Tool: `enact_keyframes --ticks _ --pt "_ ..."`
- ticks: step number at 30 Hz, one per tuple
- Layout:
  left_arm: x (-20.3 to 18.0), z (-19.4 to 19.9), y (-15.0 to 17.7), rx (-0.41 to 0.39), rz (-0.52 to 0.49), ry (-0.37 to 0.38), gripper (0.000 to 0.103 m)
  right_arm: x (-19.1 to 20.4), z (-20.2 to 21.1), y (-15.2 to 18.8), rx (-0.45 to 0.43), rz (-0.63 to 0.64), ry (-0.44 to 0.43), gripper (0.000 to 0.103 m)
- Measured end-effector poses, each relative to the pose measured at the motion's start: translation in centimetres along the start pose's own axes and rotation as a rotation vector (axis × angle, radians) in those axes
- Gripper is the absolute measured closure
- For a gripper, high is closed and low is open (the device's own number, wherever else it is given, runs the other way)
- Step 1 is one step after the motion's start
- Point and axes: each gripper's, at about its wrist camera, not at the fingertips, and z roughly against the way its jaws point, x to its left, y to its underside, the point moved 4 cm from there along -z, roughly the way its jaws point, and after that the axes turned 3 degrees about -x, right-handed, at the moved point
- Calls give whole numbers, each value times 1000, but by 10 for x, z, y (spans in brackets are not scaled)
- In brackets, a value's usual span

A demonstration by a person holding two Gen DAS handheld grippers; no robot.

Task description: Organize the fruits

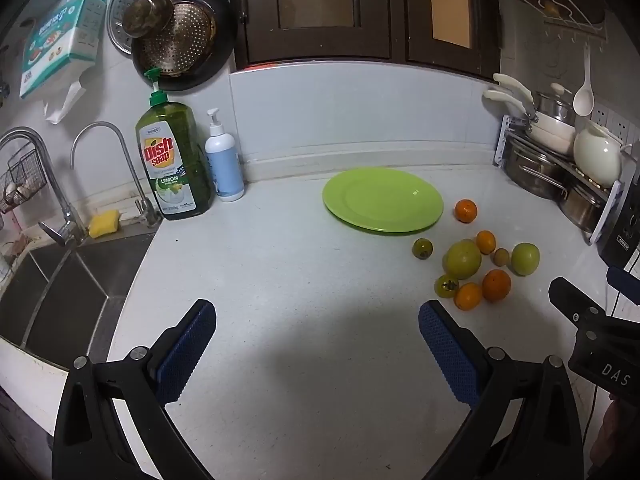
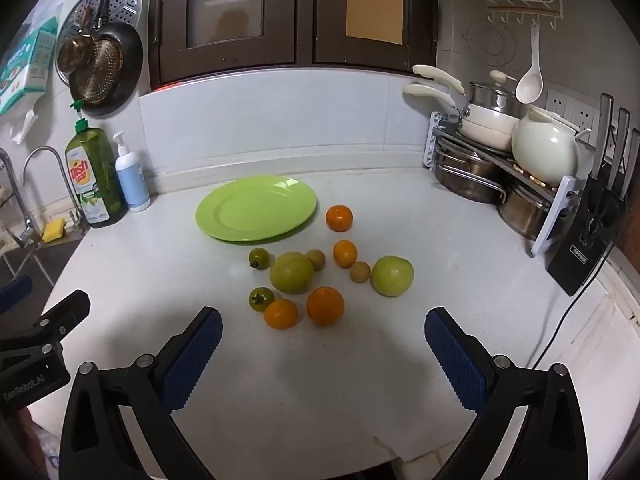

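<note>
The fruit lies loose on the white counter (image 2: pixel 400 360), bunched just in front of the green plate (image 2: pixel 256 208), which stands bare. The right gripper (image 2: pixel 323 332) is spread wide with nothing in it and hangs just short of the bunch; the fruit sits straight ahead between its fingers, the nearest pieces being an orange (image 2: pixel 325 305) and a smaller orange (image 2: pixel 281 313) touching or almost touching a small green tomato (image 2: pixel 261 298). The left gripper (image 1: pixel 317 324) is likewise wide open and empty, but it faces bare counter, with the fruit off to its right; the right arm is judged the nearer for a first pick. The fruit is round, so no long axis governs the approach. Crowding is the concern: a large green fruit (image 2: pixel 291 272) sits just behind the front row, and closing on one piece may nudge its neighbours into rolling. One orange (image 2: pixel 339 217) stands apart beside the plate. A dish soap bottle (image 2: pixel 94 178) and a pot rack (image 2: pixel 500 184) stand well clear.
</note>
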Motion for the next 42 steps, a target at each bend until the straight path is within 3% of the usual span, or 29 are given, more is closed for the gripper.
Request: enact_keyframes --ticks 42 --pt "-5 20 -4 -73 -16 1 0 -8 23 -3 -57 6 15 1"
